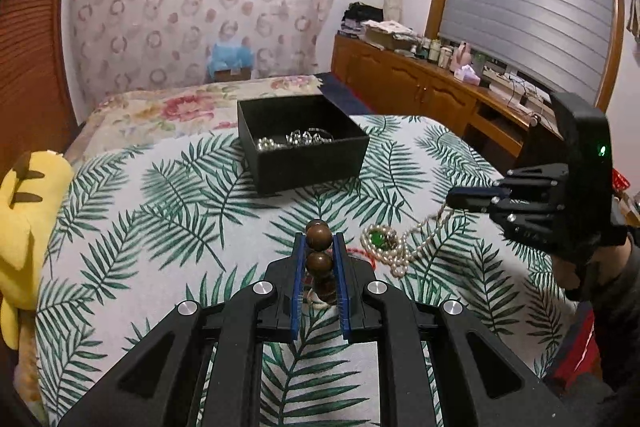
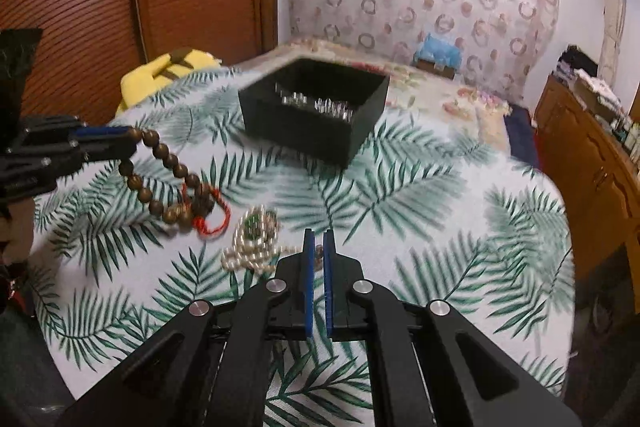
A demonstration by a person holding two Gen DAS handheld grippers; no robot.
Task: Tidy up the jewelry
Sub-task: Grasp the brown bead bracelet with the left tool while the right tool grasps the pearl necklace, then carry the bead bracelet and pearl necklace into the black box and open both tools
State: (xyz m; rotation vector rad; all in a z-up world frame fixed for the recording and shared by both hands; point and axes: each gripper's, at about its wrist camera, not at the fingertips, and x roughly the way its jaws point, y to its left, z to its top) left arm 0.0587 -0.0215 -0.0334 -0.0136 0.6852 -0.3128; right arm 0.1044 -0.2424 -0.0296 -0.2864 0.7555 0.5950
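My left gripper (image 1: pixel 319 247) is clamped on the wooden bead bracelet (image 2: pixel 160 179). My right gripper (image 2: pixel 319 247) is pinched on the pearl necklace (image 1: pixel 394 247), its coil on the bedspread (image 1: pixel 160 207) near the front edge. Both strands are limp and light, so grip on beads. Right view shows the bracelet's red tassel (image 2: pixel 212 219). Left view shows the jewelry box (image 1: pixel 300 143) contents more sharply.

The wooden bead bracelet (image 2: pixel 160 183) with its red cord hangs in front of the black box (image 1: pixel 304 143), partly lifted off the cloth. The pearl necklace (image 1: pixel 394 247) with a green stone lies just beside it, one strand pulled up. Silver and clear pieces lie inside the box
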